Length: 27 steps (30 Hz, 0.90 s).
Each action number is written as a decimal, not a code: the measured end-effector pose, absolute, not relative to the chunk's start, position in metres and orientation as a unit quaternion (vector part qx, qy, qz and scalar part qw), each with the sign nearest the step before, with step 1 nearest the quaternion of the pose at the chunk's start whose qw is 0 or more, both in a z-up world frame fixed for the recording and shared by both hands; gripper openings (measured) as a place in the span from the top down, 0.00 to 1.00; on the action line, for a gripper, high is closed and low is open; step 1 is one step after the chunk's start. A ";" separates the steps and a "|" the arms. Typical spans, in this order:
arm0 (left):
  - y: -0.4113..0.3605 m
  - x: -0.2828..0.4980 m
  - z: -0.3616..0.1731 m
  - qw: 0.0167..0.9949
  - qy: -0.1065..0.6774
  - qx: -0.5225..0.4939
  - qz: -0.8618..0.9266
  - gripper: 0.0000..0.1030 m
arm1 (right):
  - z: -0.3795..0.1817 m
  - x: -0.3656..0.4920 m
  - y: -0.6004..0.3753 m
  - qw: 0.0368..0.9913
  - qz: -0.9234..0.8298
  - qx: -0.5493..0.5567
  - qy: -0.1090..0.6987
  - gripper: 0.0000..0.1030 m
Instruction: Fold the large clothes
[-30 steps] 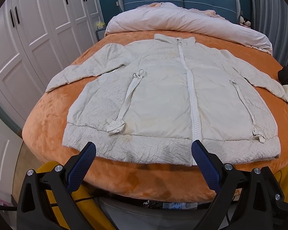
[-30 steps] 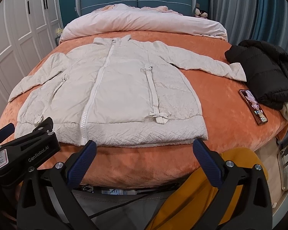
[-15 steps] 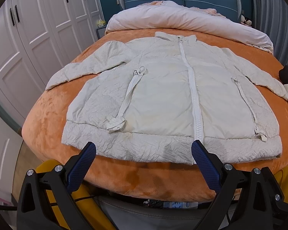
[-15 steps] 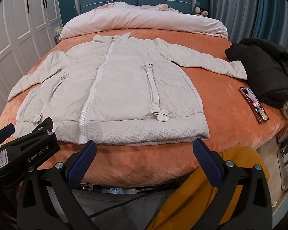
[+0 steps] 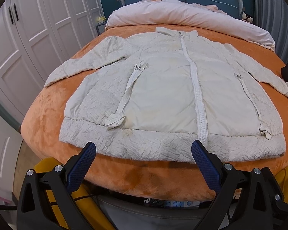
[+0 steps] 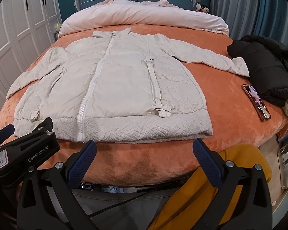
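Note:
A cream-white zipped jacket (image 5: 163,99) lies flat, front up, on the orange bed cover (image 5: 48,103), both sleeves spread outwards and hem toward me. It also shows in the right wrist view (image 6: 113,95). My left gripper (image 5: 144,161) is open and empty, hovering just short of the hem, left of the zip's bottom end. My right gripper (image 6: 144,159) is open and empty, just short of the hem's right half. The left gripper's body (image 6: 25,151) shows at the left of the right wrist view.
A black jacket (image 6: 268,67) is heaped at the bed's right edge, touching the cream sleeve cuff (image 6: 238,67). A phone (image 6: 256,101) lies beside it. A pink duvet (image 6: 144,19) is rolled at the headboard. White wardrobes (image 5: 28,38) stand left. A yellow seat (image 6: 211,191) is below.
Both grippers have moved slightly forward toward the jacket's hem; the jacket sits a little larger and lower in both views. The jaws have stayed open.

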<state>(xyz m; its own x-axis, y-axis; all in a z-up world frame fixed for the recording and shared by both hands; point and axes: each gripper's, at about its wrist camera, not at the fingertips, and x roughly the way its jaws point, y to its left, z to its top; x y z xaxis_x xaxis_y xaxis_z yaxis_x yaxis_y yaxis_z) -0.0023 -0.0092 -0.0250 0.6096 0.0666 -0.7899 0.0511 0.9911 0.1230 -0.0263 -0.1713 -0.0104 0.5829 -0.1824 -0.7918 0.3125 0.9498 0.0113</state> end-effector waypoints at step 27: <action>0.033 0.122 -0.030 0.892 0.450 0.007 0.053 0.06 | -0.032 0.093 -0.437 0.869 -0.232 0.232 0.371 0.05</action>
